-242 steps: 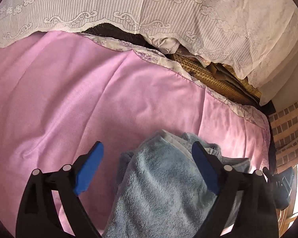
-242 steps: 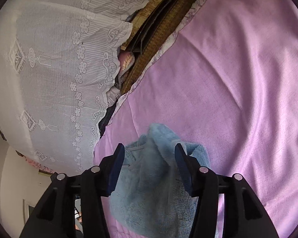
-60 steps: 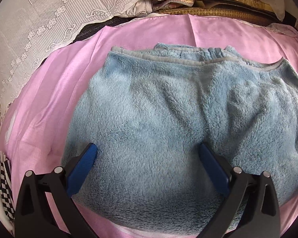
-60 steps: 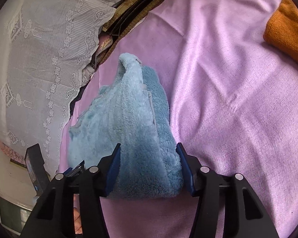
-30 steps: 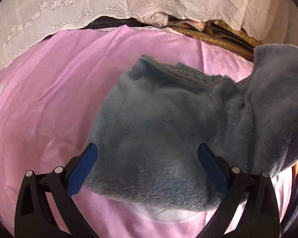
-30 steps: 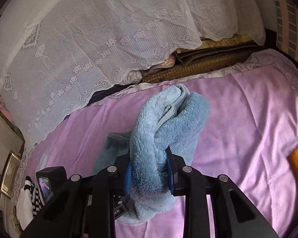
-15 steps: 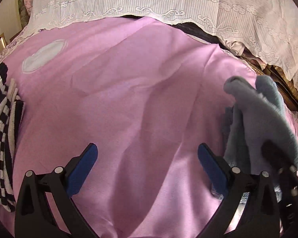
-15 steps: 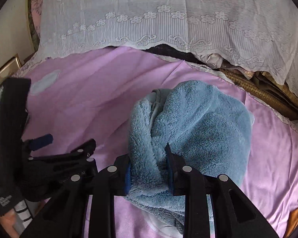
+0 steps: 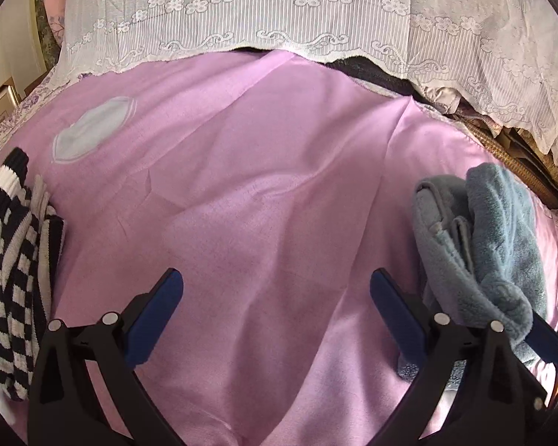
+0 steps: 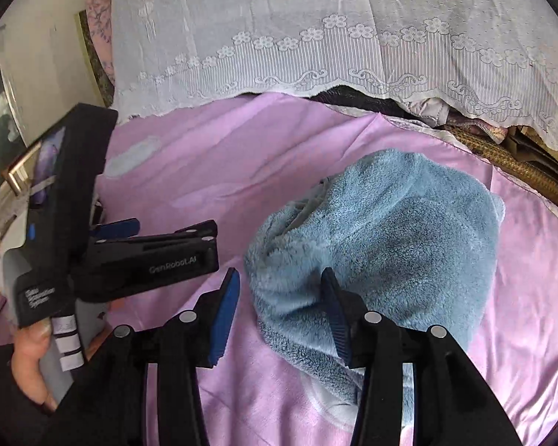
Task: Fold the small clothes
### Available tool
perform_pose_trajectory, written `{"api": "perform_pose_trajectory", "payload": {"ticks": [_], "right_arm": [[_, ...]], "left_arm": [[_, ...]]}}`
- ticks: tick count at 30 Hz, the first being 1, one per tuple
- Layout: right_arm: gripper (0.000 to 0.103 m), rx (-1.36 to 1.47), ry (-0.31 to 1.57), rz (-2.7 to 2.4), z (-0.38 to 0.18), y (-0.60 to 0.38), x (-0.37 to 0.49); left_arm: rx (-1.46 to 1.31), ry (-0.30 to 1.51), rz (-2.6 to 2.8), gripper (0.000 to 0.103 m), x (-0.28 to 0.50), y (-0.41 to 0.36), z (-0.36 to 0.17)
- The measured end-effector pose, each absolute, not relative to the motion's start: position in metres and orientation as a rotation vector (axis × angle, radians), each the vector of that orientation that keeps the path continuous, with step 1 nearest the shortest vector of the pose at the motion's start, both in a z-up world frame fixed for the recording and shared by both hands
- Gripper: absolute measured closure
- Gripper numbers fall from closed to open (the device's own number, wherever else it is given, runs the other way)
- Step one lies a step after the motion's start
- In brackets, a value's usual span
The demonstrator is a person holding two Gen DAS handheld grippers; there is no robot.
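While the pink sheet point(image 9: 264, 193) fills almost everything under both cameras, creased and rumpled, a white lace cloth point(image 9: 316, 11) hangs along its far edge. Next in size, the blue fleece garment point(image 10: 383, 245) sits bunched in a rounded heap on the sheet, right in front of the right gripper point(image 10: 279, 312). That gripper's jaws stand apart with nothing clamped between them: the right-hand finger lies against the near edge of the fleece, the left-hand finger is over bare sheet just beside the heap, so the pile sits mostly off to the right of the gap, not inside it.

Over on the left wrist view, the same garment point(image 9: 483, 245) shows as a folded, lumpy bundle at the far right, outside the left gripper point(image 9: 275, 308) and just beyond its right-hand finger. The left gripper's jaws are spread wide, holding nothing, only pink sheet between them. From the right wrist camera that left gripper point(image 10: 156, 238) lies to the left of the heap, clear of it.

At the left edge, a black-and-white striped knit point(image 9: 15, 278) lies on the sheet, well apart from the fleece. Smallest of all, a pale heart-shaped patch point(image 9: 89, 133) marks the sheet further back.
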State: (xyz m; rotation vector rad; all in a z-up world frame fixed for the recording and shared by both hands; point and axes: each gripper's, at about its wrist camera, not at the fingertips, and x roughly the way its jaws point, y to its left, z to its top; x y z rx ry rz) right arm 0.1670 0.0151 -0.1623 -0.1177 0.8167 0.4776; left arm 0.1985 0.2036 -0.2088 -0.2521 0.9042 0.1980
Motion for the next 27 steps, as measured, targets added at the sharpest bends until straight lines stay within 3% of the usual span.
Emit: {"api": "perform_pose_trajectory", "payload": {"ticks": [5,11,16,27], "right_arm": [[0.067,-0.006,0.758,0.426,-0.137,-0.032,0.169],[0.071,0.031,0.764,0.295,-0.129,-0.063,0.218],[0.07,0.055,0.828,0.297,-0.139,-0.066,0.262],[0.069,-0.016,1.004,0.271,-0.21,-0.055,0.299]], "left_arm": [[-0.243,0.815,0.12,0.005,0.2,0.189,-0.168],[-0.177,0.783,0.001,0.005,0.21,0.142,-0.144],[-0.051,0.884,0.015,0.005,0.22,0.114,-0.178],[-0.291,0.971,-0.044,0.004,0.215,0.146,-0.249]]}}
